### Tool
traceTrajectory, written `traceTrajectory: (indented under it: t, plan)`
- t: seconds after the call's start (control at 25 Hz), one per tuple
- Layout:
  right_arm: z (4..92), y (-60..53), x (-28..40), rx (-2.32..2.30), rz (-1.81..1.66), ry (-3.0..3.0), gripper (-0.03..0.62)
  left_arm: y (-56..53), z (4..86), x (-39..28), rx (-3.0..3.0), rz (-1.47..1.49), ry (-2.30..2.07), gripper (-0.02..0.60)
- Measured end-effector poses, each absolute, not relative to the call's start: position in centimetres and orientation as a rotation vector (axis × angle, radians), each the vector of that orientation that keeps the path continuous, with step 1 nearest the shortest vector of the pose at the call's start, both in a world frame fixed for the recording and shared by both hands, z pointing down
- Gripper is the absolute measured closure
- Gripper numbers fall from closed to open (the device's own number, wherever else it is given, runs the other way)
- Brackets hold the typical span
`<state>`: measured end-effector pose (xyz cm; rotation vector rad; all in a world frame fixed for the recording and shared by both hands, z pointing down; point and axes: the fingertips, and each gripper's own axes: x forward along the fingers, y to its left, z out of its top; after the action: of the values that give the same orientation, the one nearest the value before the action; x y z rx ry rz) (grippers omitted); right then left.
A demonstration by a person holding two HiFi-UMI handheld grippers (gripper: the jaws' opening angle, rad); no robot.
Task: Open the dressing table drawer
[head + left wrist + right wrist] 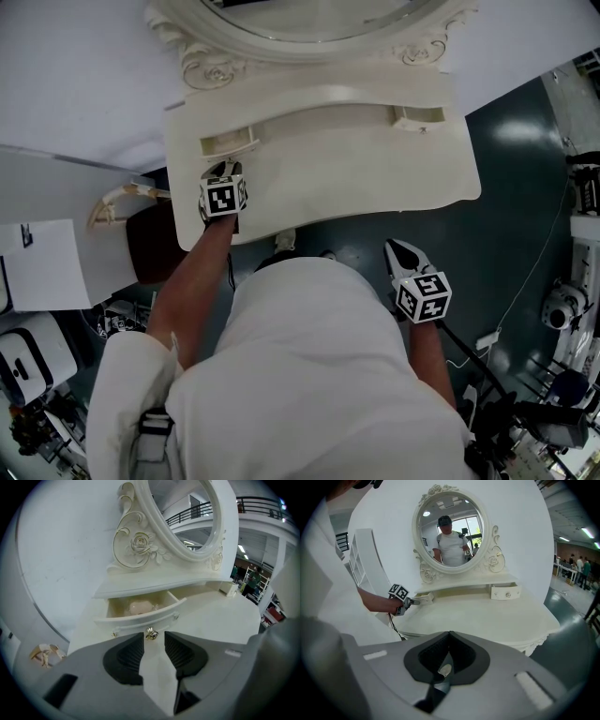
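The cream dressing table (375, 178) carries two small drawers under its mirror shelf. The left drawer (140, 613) is pulled out, with a pale pink object (140, 606) lying inside it. Its gold knob (150, 633) sits just at the tips of my left gripper (153, 640), whose jaws stand open on either side without pressing it. From the head view the left gripper (222, 172) sits in front of that drawer (230, 142). The right drawer (505, 591) is pushed in. My right gripper (450, 633) is shut and empty, held off the table's front edge (403, 251).
An oval mirror (450, 529) in a carved frame rises behind the drawers and reflects a person. A dark-seated chair (150, 246) stands left of the table. A white shelf unit (365, 564) is at the left wall. Cables and equipment (562, 309) lie on the floor at right.
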<state>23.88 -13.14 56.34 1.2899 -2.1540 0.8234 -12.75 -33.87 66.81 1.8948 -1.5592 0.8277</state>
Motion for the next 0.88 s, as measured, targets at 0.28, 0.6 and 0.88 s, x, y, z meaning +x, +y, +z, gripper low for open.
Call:
traceTrajectory:
  t: [0.28, 0.6, 0.88]
  plan:
    - [56.7, -12.9, 24.8, 1.272, 0.813, -2.166, 0.594, -32.1, 66.1, -11.9, 1.896, 0.8, -1.563, 0.462]
    - [56.8, -12.0, 25.6, 1.226, 0.795, -2.194, 0.594, -28.3, 64.5, -10.2, 1.911, 0.766, -1.554, 0.578]
    - [57.3, -10.4, 26.8, 1.195, 0.792, -2.21, 0.594, -24.2, 62.7, -6.0, 1.978, 0.679, -1.455, 0.578]
